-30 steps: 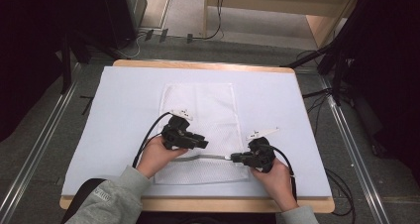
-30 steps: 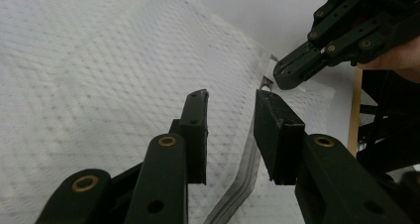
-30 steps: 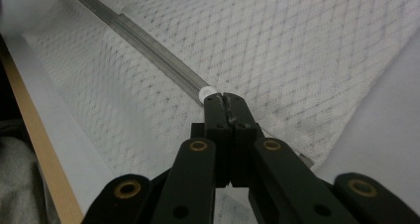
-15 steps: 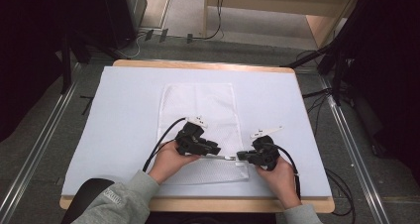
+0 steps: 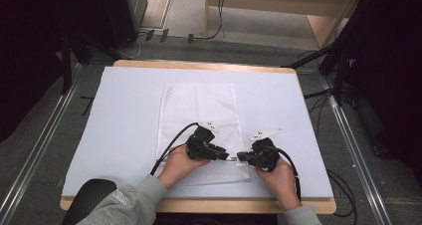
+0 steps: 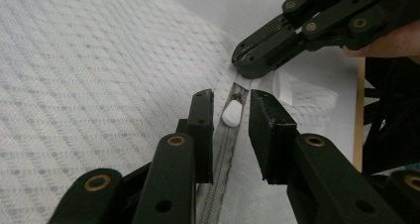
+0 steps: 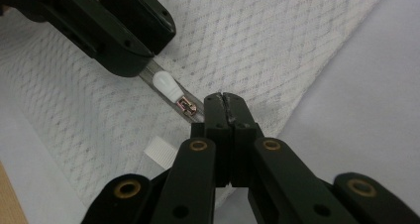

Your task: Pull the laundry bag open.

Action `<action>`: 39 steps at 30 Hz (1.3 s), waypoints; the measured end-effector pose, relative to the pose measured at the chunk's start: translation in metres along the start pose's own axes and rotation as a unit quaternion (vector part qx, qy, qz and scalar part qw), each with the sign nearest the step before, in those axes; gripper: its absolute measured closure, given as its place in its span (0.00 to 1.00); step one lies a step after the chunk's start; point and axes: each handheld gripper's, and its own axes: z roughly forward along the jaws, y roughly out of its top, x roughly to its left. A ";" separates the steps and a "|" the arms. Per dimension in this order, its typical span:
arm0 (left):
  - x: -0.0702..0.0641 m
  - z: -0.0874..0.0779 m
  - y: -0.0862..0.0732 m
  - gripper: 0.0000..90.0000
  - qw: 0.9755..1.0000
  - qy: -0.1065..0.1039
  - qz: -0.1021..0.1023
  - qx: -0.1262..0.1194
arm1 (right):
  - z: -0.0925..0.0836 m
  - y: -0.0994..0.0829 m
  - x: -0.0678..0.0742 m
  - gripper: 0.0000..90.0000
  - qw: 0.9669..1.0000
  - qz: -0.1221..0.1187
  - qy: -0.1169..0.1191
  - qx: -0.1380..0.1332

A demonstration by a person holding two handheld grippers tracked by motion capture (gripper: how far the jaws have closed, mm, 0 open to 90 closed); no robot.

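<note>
My left gripper [image 6: 232,116] has just been closing: jaws part open, straddling the zipper [image 6: 224,149] of the white mesh bag [image 6: 89,85], the white pull tab [image 6: 232,114] lying between the pads and untouched. My right gripper [image 7: 224,101] is pressed fully together, clamped on the zipper's end just beyond the slider [image 7: 187,106], facing the left's tips.

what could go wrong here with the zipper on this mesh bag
The left gripper has just been closing, but its fingers straddle the small white zipper pull without touching it; they may pinch the zipper tape or mesh bag instead. The right gripper is shut on the bag's edge right beside the slider, so it could slip off once pulling starts.
</note>
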 end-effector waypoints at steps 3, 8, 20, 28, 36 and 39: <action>0.002 0.004 -0.001 0.83 1.000 -0.001 -0.002 0.003 | 0.000 0.000 0.000 1.00 1.000 -0.001 0.000 0.000; -0.001 0.010 -0.002 0.87 1.000 -0.010 0.005 0.009 | 0.000 0.000 0.000 1.00 1.000 -0.001 0.002 -0.001; -0.007 0.013 -0.001 0.89 1.000 -0.003 0.019 0.011 | 0.000 -0.001 0.000 1.00 1.000 0.002 0.003 -0.003; -0.010 0.016 -0.003 0.90 1.000 -0.016 0.018 0.012 | 0.000 -0.001 0.000 1.00 1.000 0.001 0.003 -0.002; -0.011 0.022 -0.002 0.92 1.000 -0.016 0.022 0.002 | 0.000 -0.001 0.000 1.00 1.000 0.003 0.001 -0.002; -0.009 0.023 -0.001 0.96 1.000 -0.019 0.011 0.003 | 0.000 -0.001 0.000 1.00 1.000 0.003 0.001 -0.002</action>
